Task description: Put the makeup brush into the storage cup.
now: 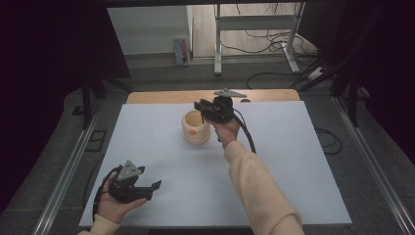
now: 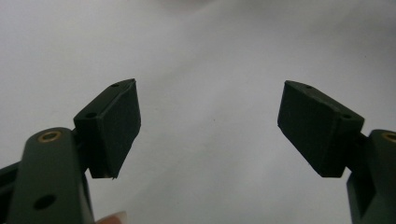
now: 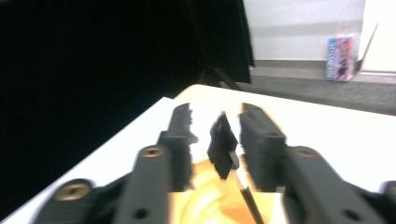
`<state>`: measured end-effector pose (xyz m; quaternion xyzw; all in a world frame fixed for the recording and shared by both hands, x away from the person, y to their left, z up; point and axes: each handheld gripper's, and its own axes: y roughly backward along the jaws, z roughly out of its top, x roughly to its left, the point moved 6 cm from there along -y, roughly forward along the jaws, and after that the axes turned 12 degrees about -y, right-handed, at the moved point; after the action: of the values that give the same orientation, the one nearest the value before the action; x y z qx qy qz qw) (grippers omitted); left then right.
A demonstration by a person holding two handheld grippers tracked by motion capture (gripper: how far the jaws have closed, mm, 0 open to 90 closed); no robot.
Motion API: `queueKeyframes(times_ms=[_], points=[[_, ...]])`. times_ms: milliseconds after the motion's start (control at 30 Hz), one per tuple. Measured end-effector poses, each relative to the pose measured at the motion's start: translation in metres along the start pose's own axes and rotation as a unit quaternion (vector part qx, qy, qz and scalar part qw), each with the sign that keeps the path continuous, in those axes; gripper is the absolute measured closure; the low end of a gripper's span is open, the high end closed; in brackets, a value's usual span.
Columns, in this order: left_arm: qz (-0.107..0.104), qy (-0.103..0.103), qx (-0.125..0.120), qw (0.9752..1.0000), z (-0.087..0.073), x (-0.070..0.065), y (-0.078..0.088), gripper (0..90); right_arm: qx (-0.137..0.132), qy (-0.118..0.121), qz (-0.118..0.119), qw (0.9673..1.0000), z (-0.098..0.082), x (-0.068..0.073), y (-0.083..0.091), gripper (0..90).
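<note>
A dim room with dark curtains on both sides, a metal frame and loose cables on the floor behind, holds a white surface [image 1: 293, 161] that is mostly bare. Near its far middle stands a cream-coloured cup [image 1: 196, 128], and the right claw [image 1: 204, 108] hangs directly over its mouth. In the right gripper view a small brush [image 3: 223, 145] with black bristles and a thin dark handle stands between the jaws, which are parted and do not press on it; its handle runs down into the cup. The brush looks light and slender, with soft bristles, so it is best taken by the stiff handle or ferrule. The cup seems light and could tip if nudged at its rim. The left claw [image 1: 147, 188] rests wide open and empty near the front left edge, well apart. There is ample free room around the cup on every side.
</note>
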<state>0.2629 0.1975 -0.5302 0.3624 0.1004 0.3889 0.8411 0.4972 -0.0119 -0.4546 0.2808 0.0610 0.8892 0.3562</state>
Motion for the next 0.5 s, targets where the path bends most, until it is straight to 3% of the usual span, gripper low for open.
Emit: queueKeyframes(times_ms=[67,133,500], points=[[0.000,0.000,0.000,1.0000,0.000,0.000,0.000,22.2,0.000,0.015,-0.012,0.9998,-0.002,0.000,0.000,44.6],[0.000,-0.001,0.001,1.0000,0.000,0.000,0.000,22.1,-0.004,0.023,-0.024,0.9994,-0.001,-0.001,0.002,36.8],[-0.003,-0.002,0.000,1.0000,0.002,-0.001,-0.001,21.9,-0.003,0.030,-0.035,0.9989,0.008,0.000,0.024,26.2]])
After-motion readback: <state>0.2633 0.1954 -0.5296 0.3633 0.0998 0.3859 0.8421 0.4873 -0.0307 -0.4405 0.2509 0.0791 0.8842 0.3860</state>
